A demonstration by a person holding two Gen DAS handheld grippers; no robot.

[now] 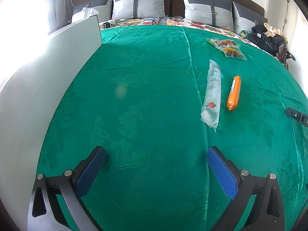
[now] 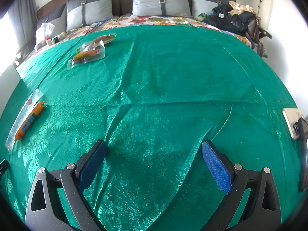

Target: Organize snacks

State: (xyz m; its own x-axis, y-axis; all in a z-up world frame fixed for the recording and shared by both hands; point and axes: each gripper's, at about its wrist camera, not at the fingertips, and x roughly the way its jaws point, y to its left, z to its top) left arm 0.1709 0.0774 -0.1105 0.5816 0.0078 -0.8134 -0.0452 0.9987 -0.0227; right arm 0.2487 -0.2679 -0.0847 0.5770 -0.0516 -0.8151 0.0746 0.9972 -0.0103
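Observation:
Several snacks lie on a green cloth [image 1: 144, 96]. An orange sausage stick [image 1: 234, 92] lies beside a long clear wrapped roll [image 1: 211, 94], right of centre in the left wrist view. Two clear vacuum packs [image 1: 227, 48] lie farther back. In the right wrist view the sausage [image 2: 28, 119] and the roll [image 2: 21, 115] are at far left, and the packs [image 2: 88, 54] at upper left. My left gripper [image 1: 156, 154] is open and empty above the cloth, short of the roll. My right gripper [image 2: 154, 150] is open and empty over bare cloth.
A white board [image 1: 48, 73] stands along the cloth's left side. Pillows [image 1: 138, 2] and a floral sheet are at the back, with dark bags [image 2: 231, 19] at back right. A phone-like device [image 2: 292, 123] lies at the right edge. The other gripper's tip [image 1: 297, 115] shows at right.

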